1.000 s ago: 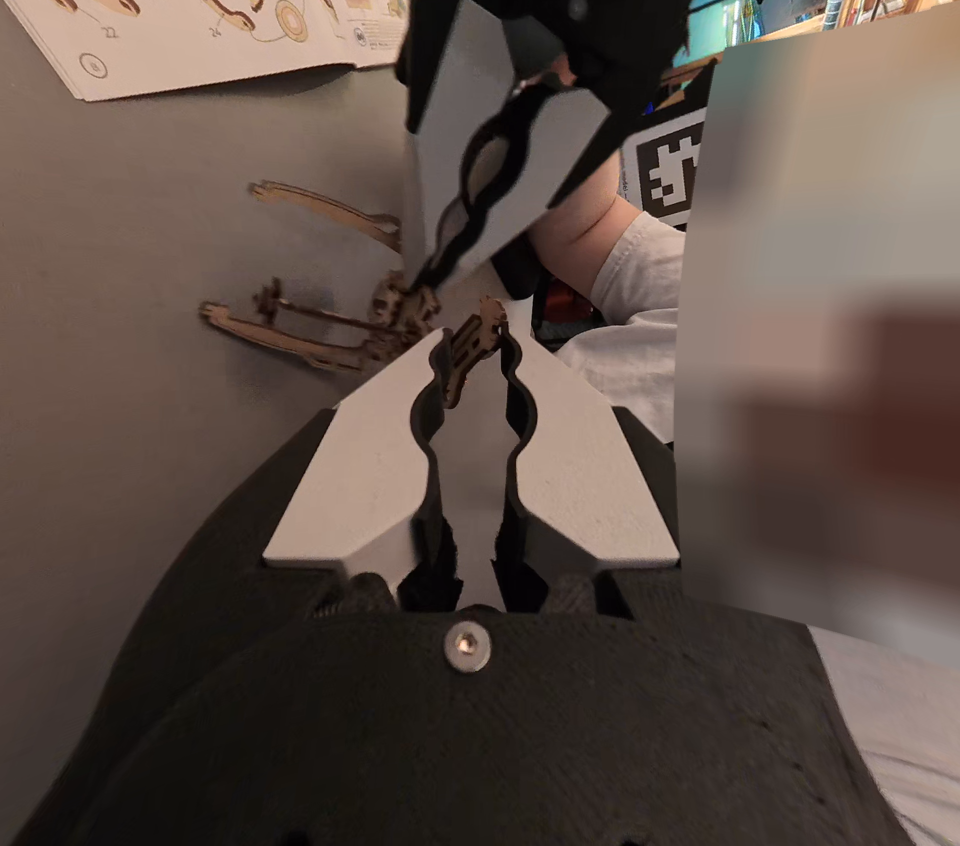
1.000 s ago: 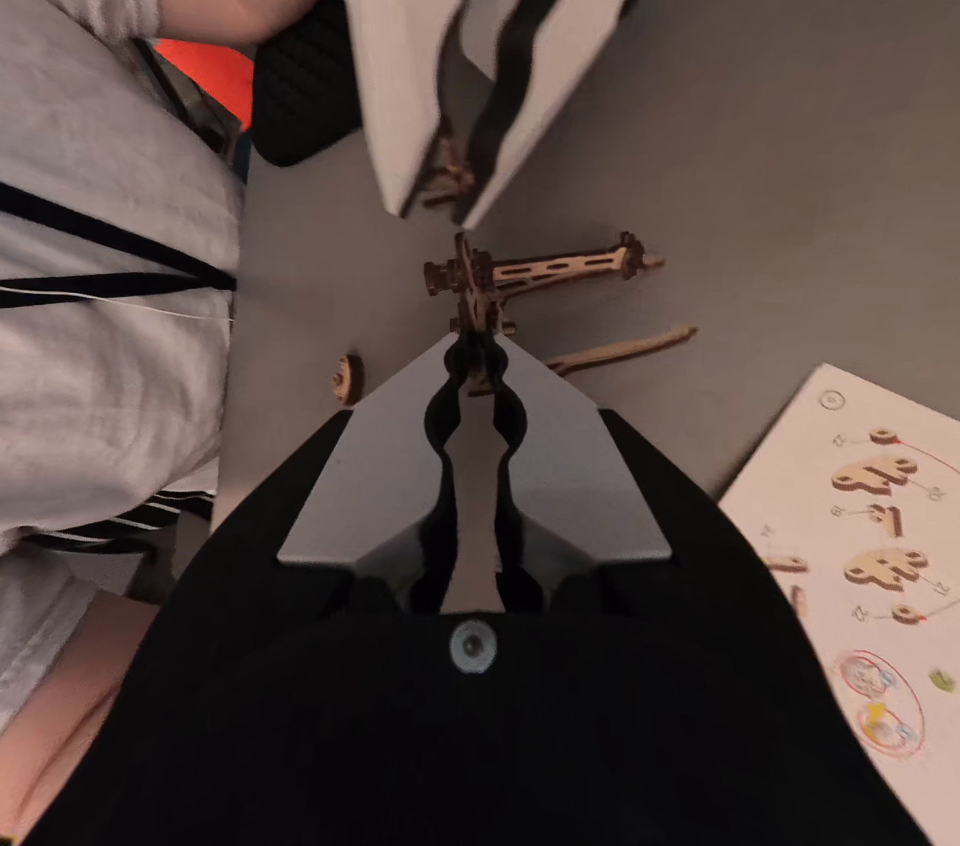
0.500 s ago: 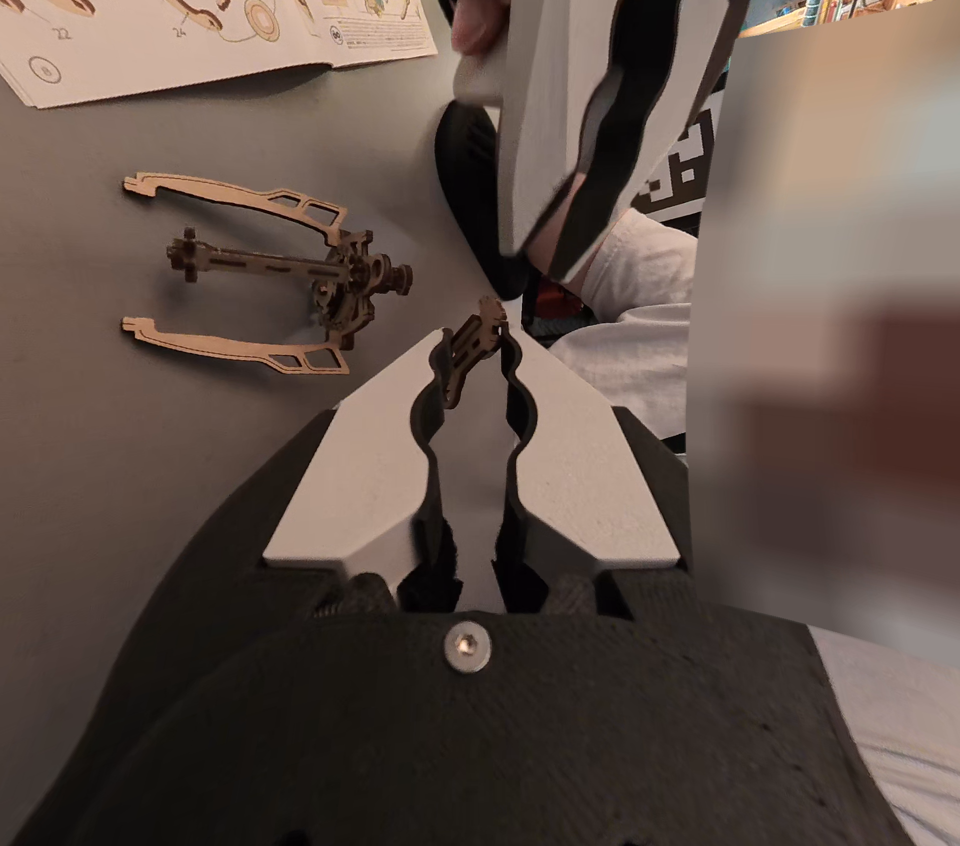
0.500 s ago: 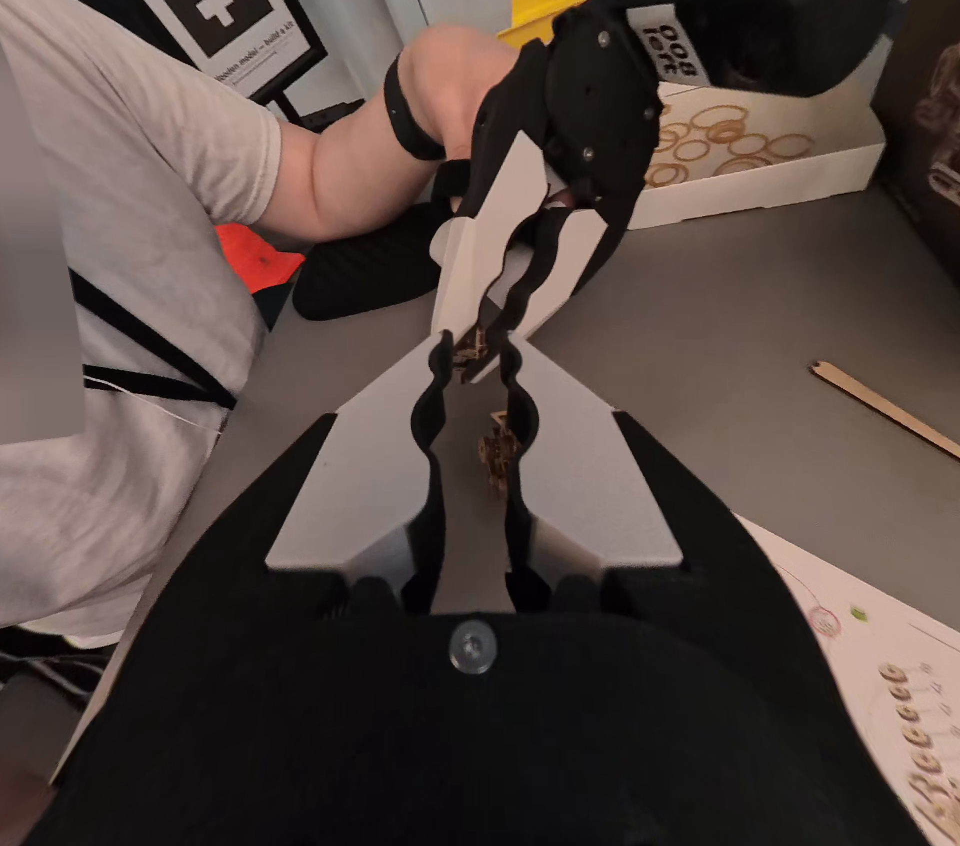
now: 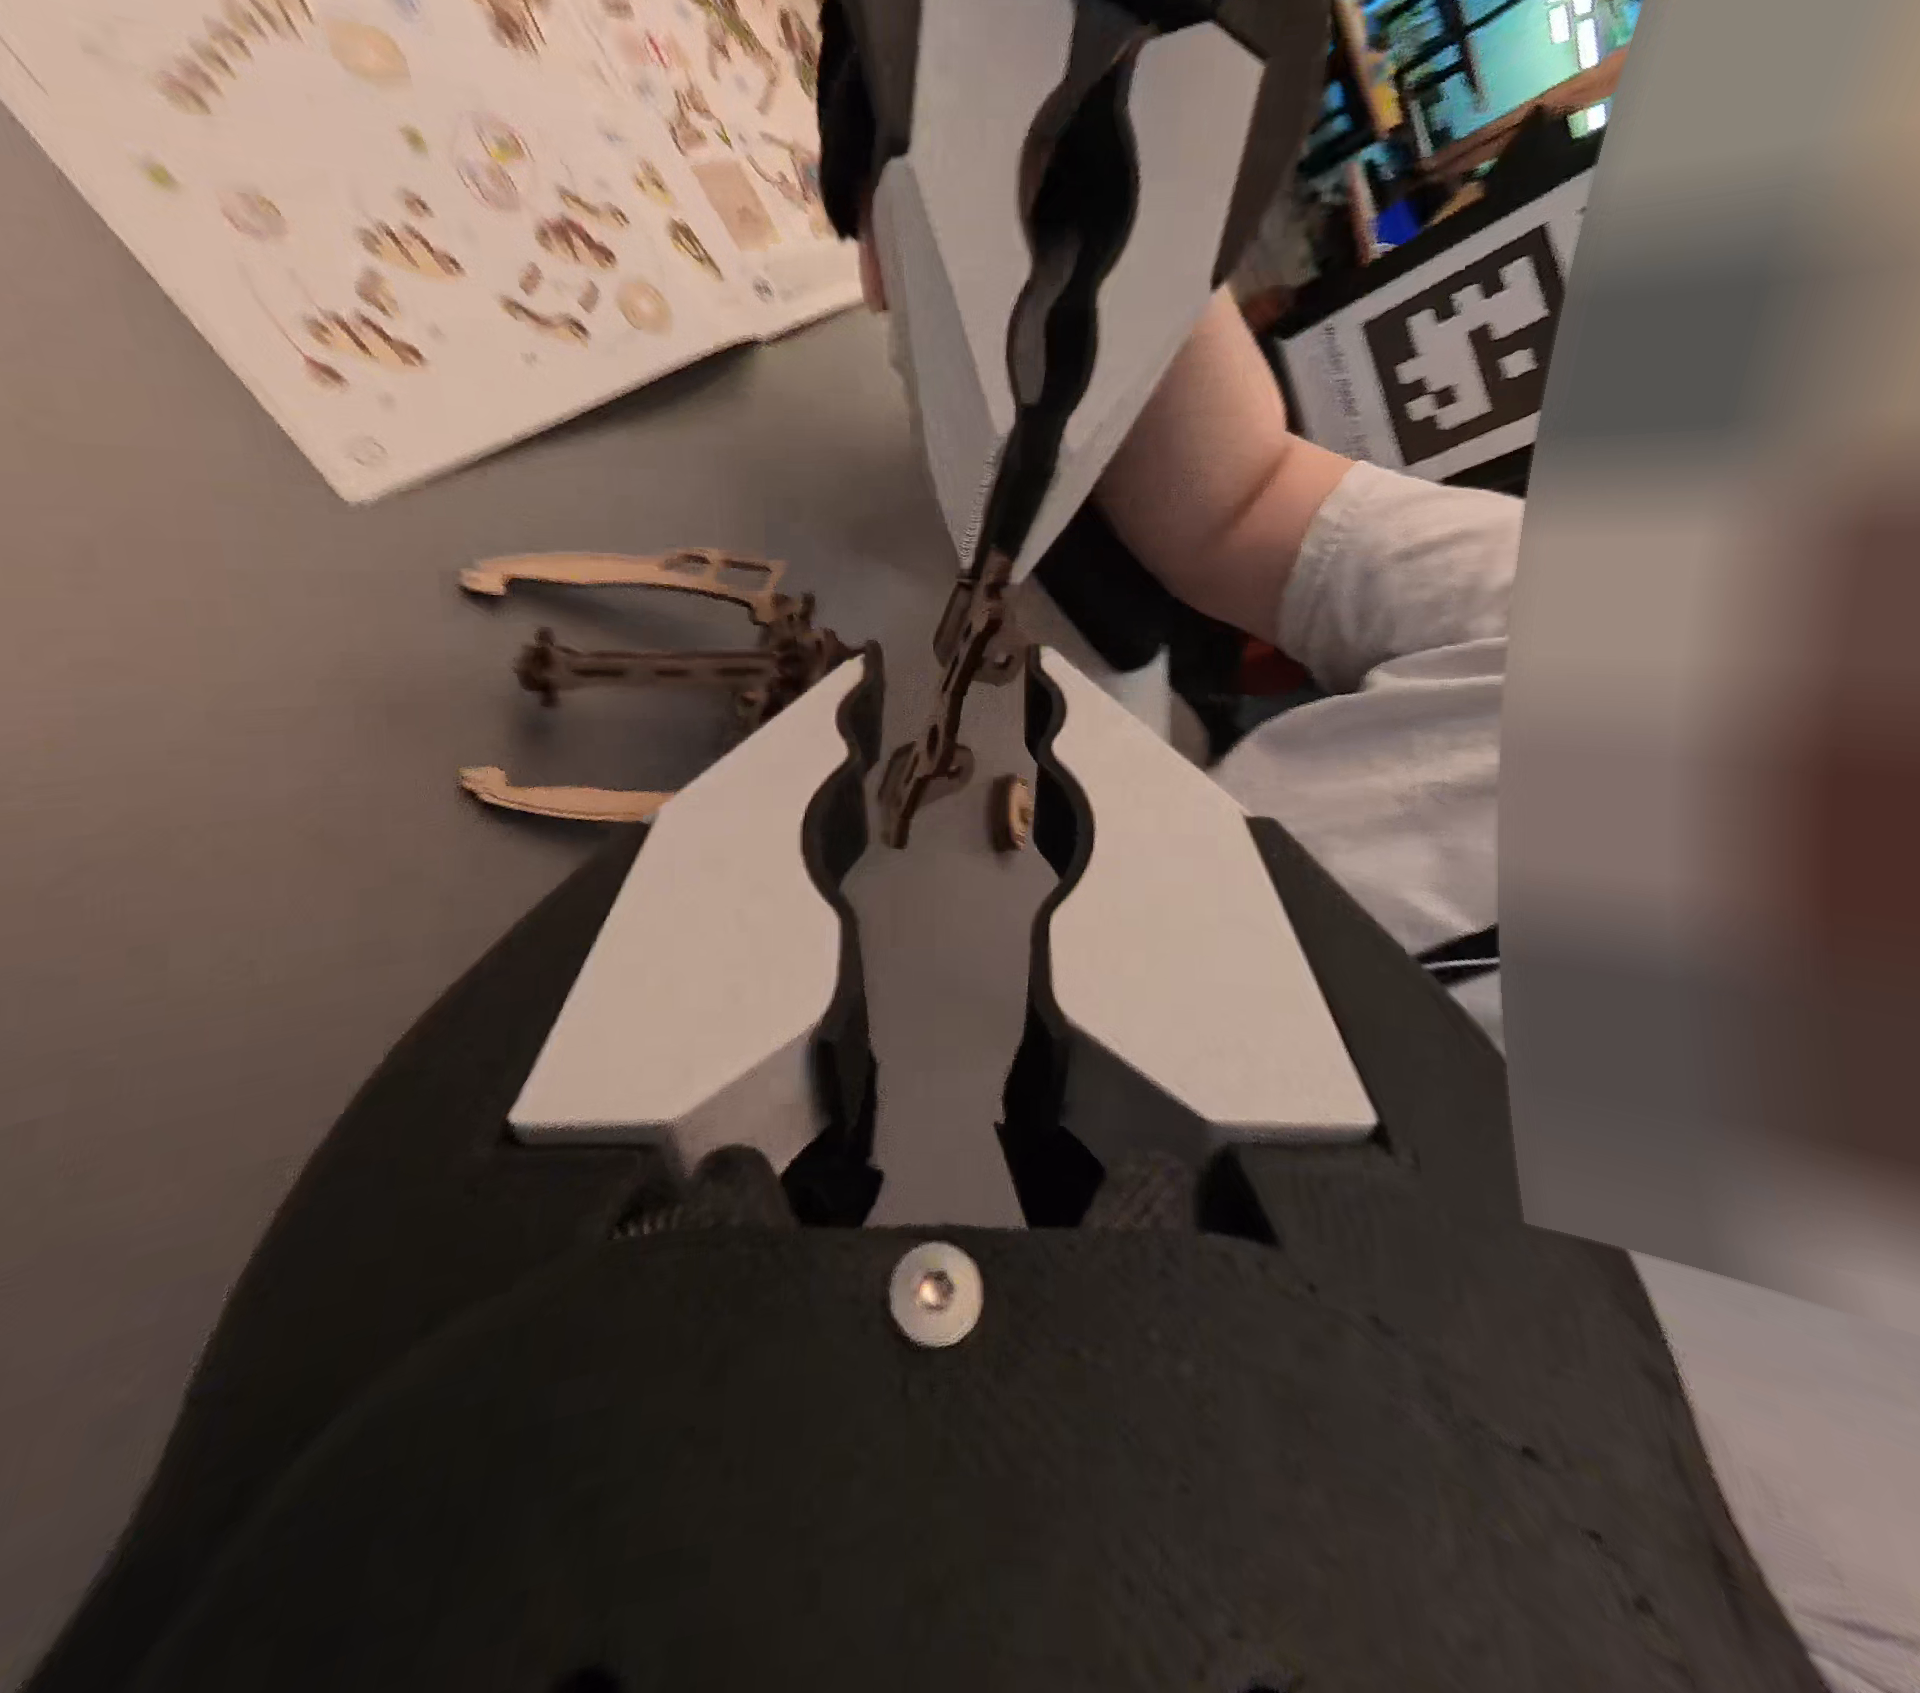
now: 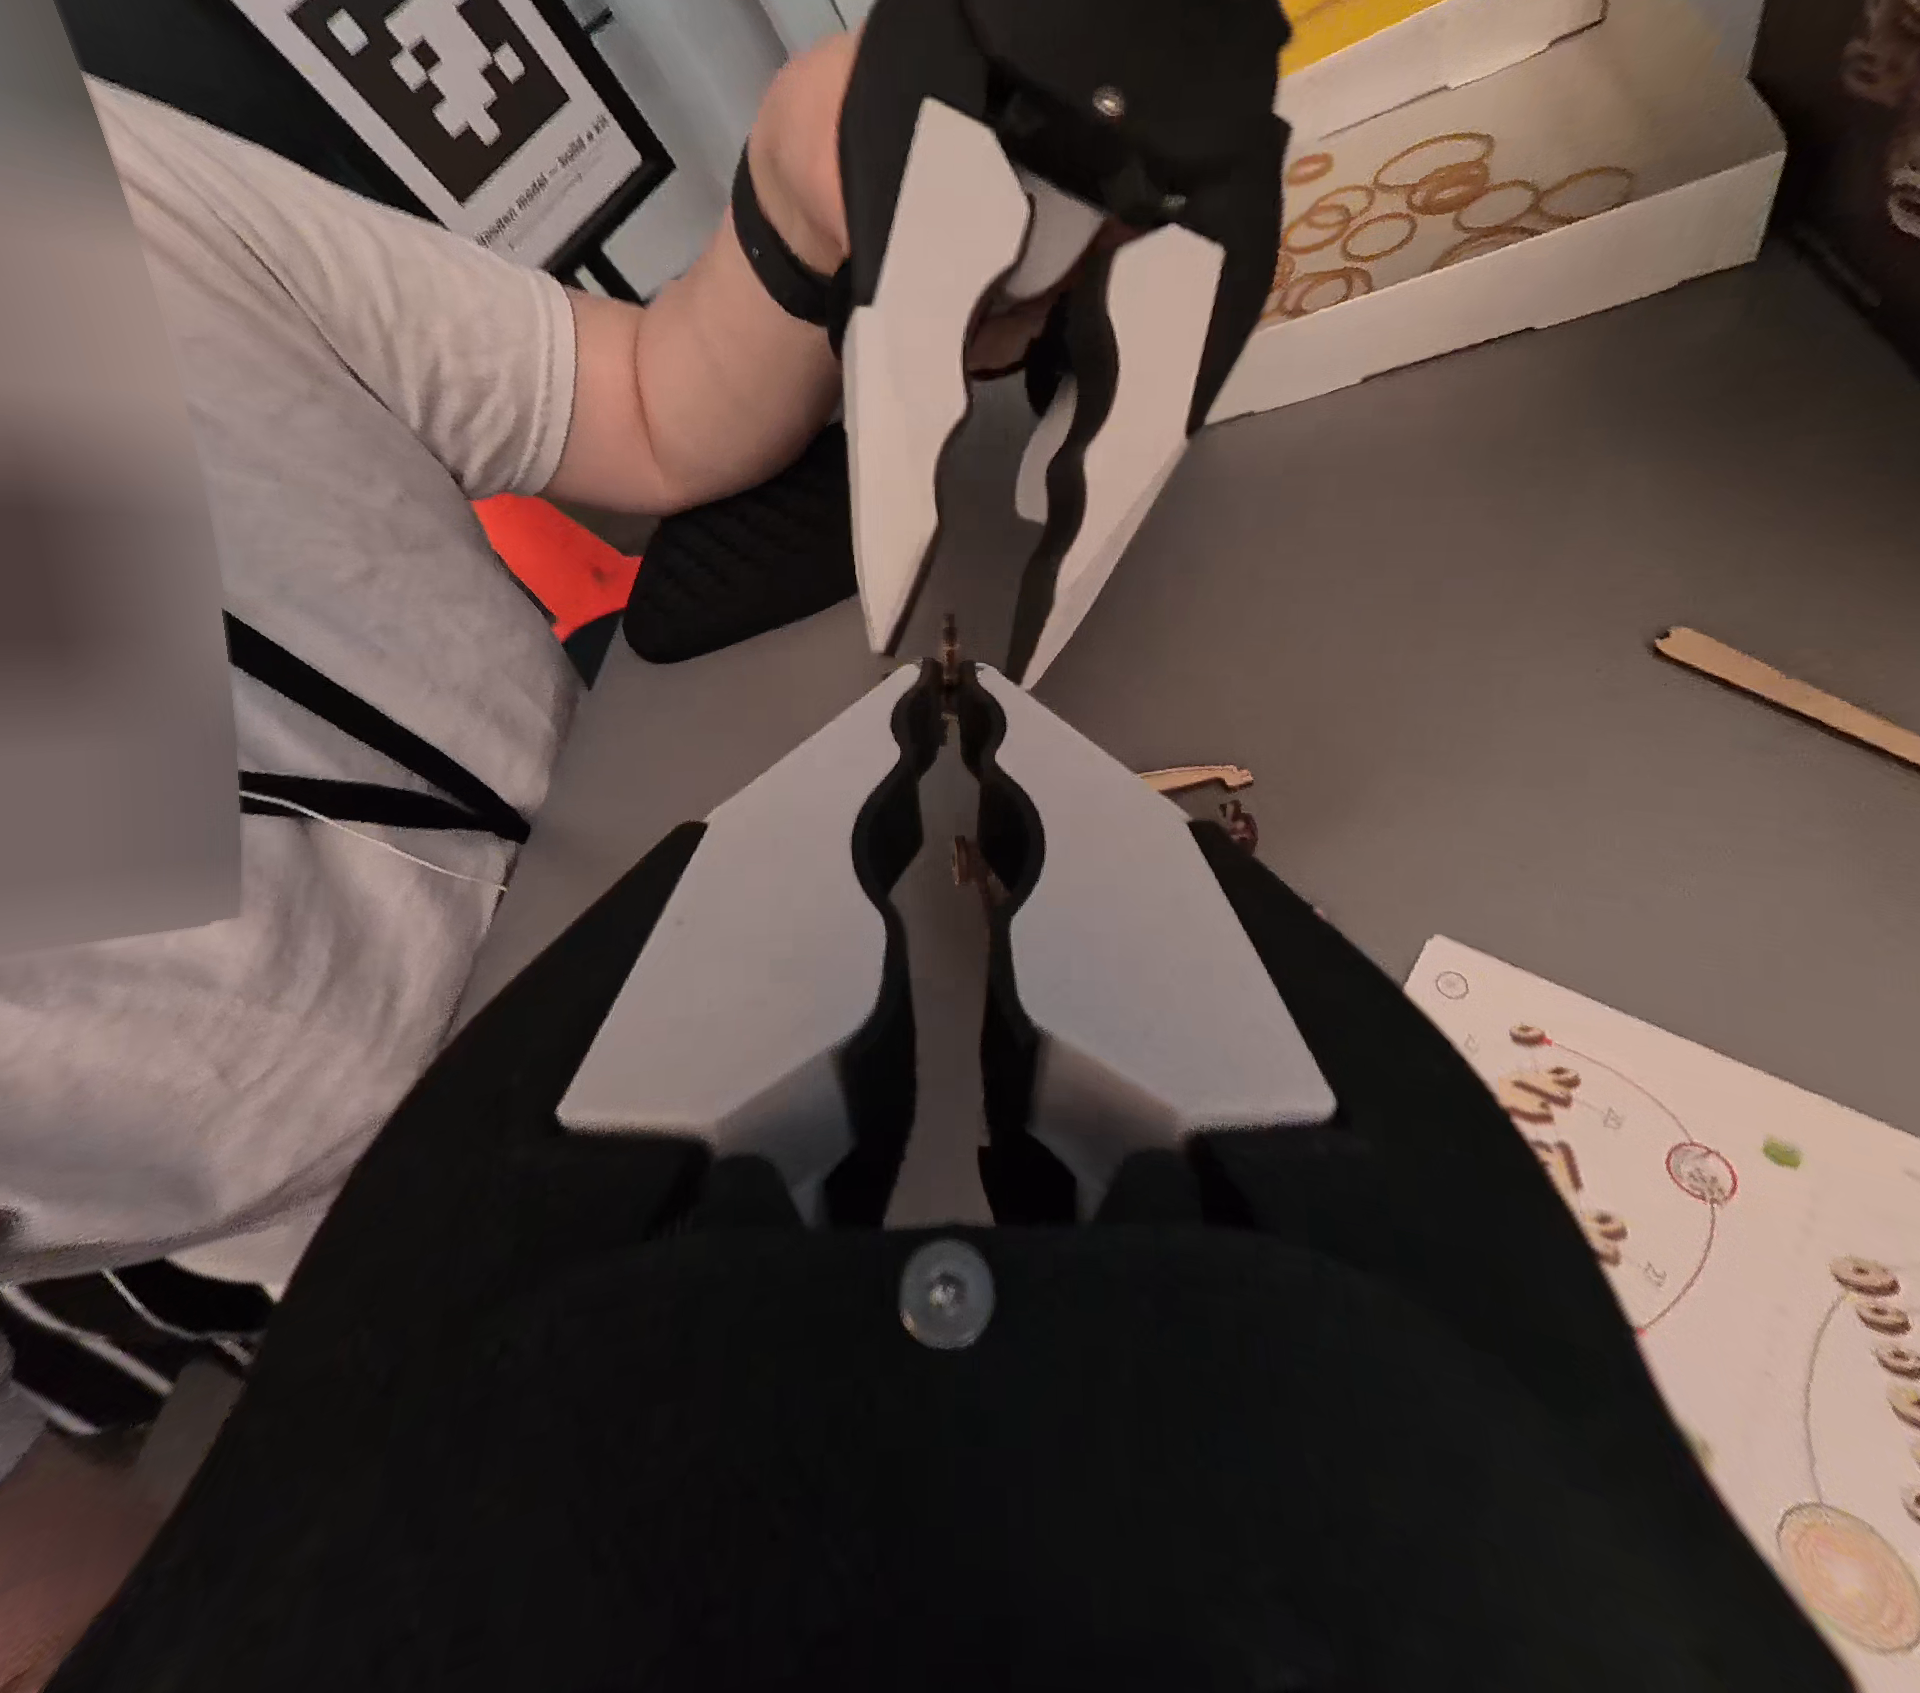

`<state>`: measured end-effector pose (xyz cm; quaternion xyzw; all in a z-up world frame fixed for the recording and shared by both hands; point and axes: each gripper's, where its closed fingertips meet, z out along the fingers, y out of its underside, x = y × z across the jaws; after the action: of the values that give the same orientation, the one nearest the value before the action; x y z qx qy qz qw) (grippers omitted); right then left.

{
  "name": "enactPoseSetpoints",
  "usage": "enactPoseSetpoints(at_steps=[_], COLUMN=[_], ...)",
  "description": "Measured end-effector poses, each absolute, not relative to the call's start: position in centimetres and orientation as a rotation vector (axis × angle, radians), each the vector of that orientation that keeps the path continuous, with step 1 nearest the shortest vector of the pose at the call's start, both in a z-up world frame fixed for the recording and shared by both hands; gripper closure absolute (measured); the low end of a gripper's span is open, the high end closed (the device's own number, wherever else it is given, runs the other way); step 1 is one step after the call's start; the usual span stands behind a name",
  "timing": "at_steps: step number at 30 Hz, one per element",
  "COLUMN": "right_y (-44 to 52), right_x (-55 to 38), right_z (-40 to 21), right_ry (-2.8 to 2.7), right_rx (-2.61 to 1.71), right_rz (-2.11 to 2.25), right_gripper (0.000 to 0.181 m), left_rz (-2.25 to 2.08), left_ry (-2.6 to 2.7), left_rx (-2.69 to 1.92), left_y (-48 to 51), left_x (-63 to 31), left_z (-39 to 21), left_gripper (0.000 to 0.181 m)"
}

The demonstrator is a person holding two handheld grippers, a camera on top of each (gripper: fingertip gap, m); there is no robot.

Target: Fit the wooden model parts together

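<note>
A small dark wooden link piece (image 5: pixel 951 708) hangs upright over the grey table. My right gripper (image 6: pixel 948 679) is shut on its top end; in the left wrist view it comes down from above (image 5: pixel 987 568). My left gripper (image 5: pixel 953 656) is open, its fingers on either side of the piece and not touching it; in the right wrist view it faces me (image 6: pixel 954 654). A small round wooden disc (image 5: pixel 1006 812) lies on the table under the piece. The partly built wooden assembly (image 5: pixel 665 661), with two long arms and a centre rod, lies to the left.
An open instruction sheet (image 5: pixel 416 137) lies at the back left of the table, and it also shows in the right wrist view (image 6: pixel 1714 1228). A white box of wooden rings (image 6: pixel 1455 209) and a loose wooden strip (image 6: pixel 1787 698) are beyond. A person's forearm (image 5: pixel 1226 480) rests on a black pad (image 6: pixel 748 563). The tips of both grippers are at nearly the same place. The small round wooden disc (image 5: pixel 1006 812) lies around 15 cm away from my left fingertips.
Before, my left gripper was shut on the small link piece. My right gripper has come down and shut on its top, and my left gripper has opened.
</note>
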<state>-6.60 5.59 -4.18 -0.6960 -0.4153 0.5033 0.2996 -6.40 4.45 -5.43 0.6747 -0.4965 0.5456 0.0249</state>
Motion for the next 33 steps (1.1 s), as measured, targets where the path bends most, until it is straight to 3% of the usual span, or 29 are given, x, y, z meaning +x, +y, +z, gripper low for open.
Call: enactPoseSetpoints(at_steps=[8,12,16,23,25,27,33], right_y=[6.0,6.3,6.4,6.6,7.4,9.0,4.0], right_x=[-4.9,-4.4,-4.0,-3.9,-3.6,-2.6,-2.3], right_z=[-4.1,-3.5,-3.0,-3.1,-3.2,-3.4,-5.9], right_ry=[-0.991,-0.939,-0.908,-0.877,-0.851,-0.779,-0.711], right_rx=[-1.814,-1.781,-1.749,-1.725,-1.712,-1.712,-1.795], right_rz=[1.46,1.493,1.519,1.515,1.409,1.19,1.099], right_gripper=[0.18,0.18,0.18,0.18,0.178,0.165,0.165], left_rz=[1.775,1.775,1.891,1.932,1.941,1.889,1.635], left_ry=[-1.897,-1.841,-1.722,-1.661,-1.644,-1.612,-1.714], left_rx=[2.079,2.035,2.029,2.004,2.054,2.072,2.072], left_y=[5.1,4.7,5.0,4.9,5.5,5.7,4.8], left_x=[-5.3,-5.4,-4.5,-4.0,-3.8,-4.4,-5.6], left_z=[-4.5,-4.8,-4.3,-4.7,-4.8,-5.1,-6.3], left_gripper=[0.171,0.161,0.18,0.179,0.181,0.181,0.181])
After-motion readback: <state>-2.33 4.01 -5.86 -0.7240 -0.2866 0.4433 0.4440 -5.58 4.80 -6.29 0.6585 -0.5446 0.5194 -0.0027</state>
